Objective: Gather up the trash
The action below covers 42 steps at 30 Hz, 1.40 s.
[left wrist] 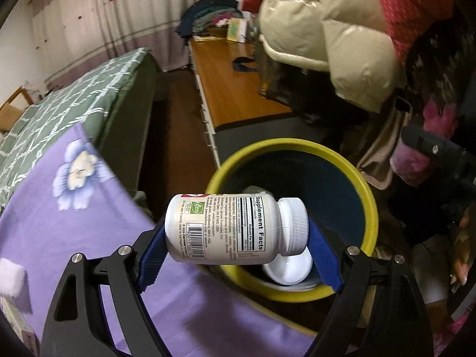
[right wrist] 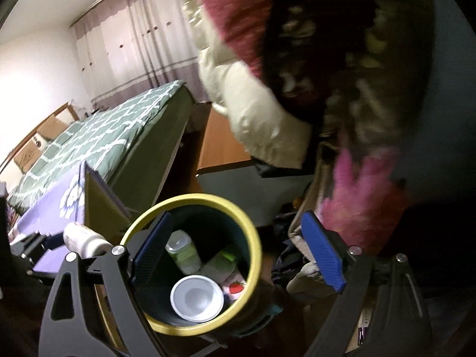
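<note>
My left gripper (left wrist: 236,238) is shut on a white supplement bottle (left wrist: 232,229), held sideways by its base and cap between the blue pads, just over the near rim of a round bin with a yellow rim (left wrist: 369,196). A white cup (left wrist: 287,270) lies inside the bin. In the right wrist view my right gripper (right wrist: 238,253) stands open and empty above the same bin (right wrist: 255,238). Inside lie a white cup (right wrist: 196,297), a green-tinted bottle (right wrist: 183,251) and a strawberry-printed wrapper (right wrist: 235,287). The supplement bottle (right wrist: 83,241) in the left gripper shows at the left.
A purple flowered cloth (left wrist: 98,253) covers the surface left of the bin. A bed with a green checked cover (left wrist: 74,104) lies beyond. A wooden cabinet (left wrist: 232,95) stands behind, and hanging coats (left wrist: 342,38) crowd the right side above the bin.
</note>
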Tool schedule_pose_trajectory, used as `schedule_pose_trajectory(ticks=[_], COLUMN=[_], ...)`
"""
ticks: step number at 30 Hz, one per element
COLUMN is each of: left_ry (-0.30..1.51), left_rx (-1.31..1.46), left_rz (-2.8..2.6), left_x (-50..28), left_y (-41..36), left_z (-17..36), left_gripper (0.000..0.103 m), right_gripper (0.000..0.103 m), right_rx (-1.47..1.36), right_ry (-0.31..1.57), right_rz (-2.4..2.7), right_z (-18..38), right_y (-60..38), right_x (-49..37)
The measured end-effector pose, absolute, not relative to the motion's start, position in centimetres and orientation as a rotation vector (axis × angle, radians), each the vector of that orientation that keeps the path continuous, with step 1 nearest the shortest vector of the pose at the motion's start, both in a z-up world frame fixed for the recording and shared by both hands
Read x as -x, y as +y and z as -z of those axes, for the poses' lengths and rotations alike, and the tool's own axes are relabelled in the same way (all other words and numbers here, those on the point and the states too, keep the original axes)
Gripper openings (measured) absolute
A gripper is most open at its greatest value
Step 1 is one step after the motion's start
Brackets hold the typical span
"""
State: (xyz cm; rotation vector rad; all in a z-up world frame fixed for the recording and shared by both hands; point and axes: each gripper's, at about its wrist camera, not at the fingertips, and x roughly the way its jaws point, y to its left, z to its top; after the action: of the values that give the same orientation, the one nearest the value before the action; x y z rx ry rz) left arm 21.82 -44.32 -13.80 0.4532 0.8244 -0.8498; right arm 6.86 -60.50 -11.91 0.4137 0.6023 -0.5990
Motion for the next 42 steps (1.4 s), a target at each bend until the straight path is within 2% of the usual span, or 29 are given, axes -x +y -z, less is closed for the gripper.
schedule_pose_trajectory(ticks=[10, 12, 19, 33, 42], left_ry=[0.886, 0.873, 0.817, 0.629, 0.585], left_rx=[-0.480, -0.482, -0.419, -0.160, -0.043], left_rz=[0.885, 0.867, 0.835, 0.534, 0.237], left_x=[-21.7, -21.8, -22.2, -24.1, -25.9], left_y=[-49.1, -49.5, -46.0, -24.4, -8.9], left_z=[15.9, 16.0, 13.8, 7.3, 6.4], left_gripper=[0.084, 0.093, 0.095, 0.098, 0.098], right_gripper=[0.084, 0.084, 0.085, 0.085, 0.085], right_rx=[-0.453, -0.453, -0.443, -0.350, -0.269], right_ry=[0.574, 0.569, 0.574, 0.638, 0.704], right_rz=[0.626, 0.624, 0.609, 0.491, 0.289], right_z=[11.9, 11.7, 11.5, 11.4, 11.7], right_y=[-62.2, -62.2, -61.6, -55.8, -48.2], right_x=[-5.3, -5.2, -5.6, -10.1, -15.6])
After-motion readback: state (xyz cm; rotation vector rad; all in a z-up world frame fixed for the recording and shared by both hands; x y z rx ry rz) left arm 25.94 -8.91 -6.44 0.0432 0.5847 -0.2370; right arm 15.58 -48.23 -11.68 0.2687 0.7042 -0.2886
